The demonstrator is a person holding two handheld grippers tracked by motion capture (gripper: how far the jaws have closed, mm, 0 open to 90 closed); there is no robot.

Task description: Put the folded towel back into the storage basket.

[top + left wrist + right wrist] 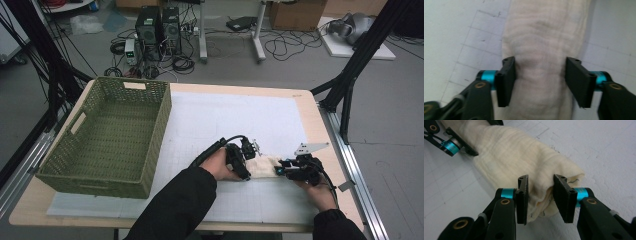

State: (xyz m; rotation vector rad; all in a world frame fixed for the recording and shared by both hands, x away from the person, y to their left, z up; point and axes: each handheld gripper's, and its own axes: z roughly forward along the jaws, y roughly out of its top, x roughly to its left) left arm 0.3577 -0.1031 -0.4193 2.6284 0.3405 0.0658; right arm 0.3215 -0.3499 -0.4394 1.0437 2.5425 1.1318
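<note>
A cream cloth [262,166], rolled into a thick tube, lies on the white grid mat near the table's front right. My left gripper [249,165] comes down over the roll's left part. In the left gripper view its jaws straddle the roll [544,32], and both pads [509,75] press against its sides [540,75]. My right gripper [279,170] meets the roll's right end. In the right gripper view the jaws pinch the folded end [511,155] between them [540,192]. The left gripper [456,145] shows farther along the roll there.
A green woven basket [161,125] stands on the table's left half. The white grid mat [225,115] covers the middle of the table. Black frame posts [345,90] rise past the right edge. Cables and computer boxes lie on the floor behind.
</note>
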